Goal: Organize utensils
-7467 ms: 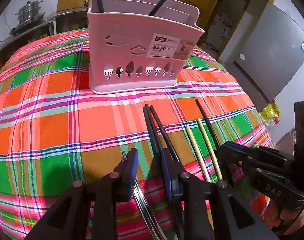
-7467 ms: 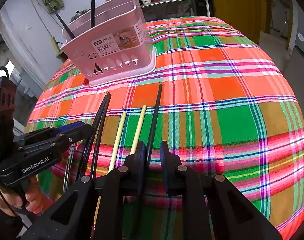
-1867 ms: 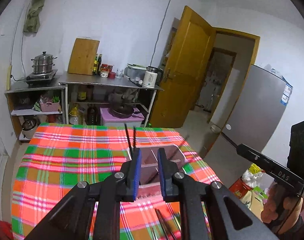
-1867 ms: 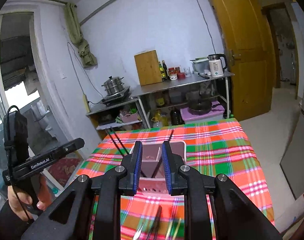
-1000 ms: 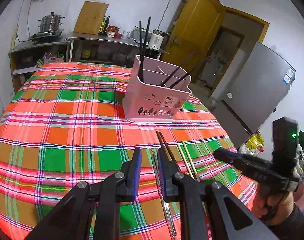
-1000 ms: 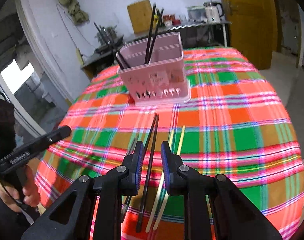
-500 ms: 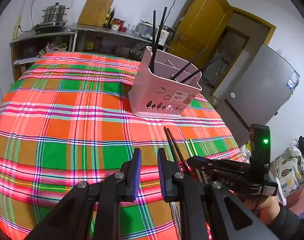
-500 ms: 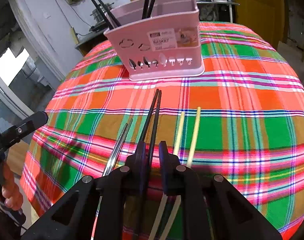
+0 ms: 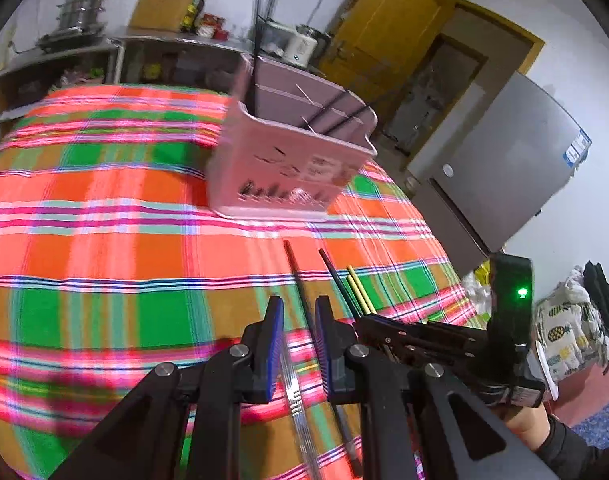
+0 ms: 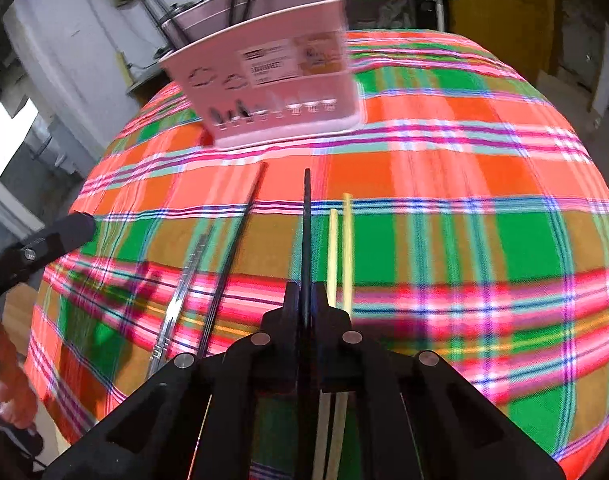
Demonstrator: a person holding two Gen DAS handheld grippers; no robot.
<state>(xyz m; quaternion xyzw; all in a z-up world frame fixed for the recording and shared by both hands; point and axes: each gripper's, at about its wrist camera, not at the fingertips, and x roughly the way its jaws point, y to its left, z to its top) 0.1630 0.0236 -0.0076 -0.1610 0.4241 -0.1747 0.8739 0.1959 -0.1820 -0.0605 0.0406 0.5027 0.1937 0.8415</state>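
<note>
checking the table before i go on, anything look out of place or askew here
Nothing damaged or spilled. The pink basket stands upright. One black chopstick is split from its mate, pinched in the right tool.

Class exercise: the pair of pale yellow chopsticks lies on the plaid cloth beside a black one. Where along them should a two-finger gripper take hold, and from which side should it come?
Grip the yellow chopsticks near their near ends, coming from above with fingers astride both. They lie flat, parallel and close together, pointing toward the pink basket, so one pinch could probably gather both. The right gripper beside them is shut on the black chopstick.
</note>
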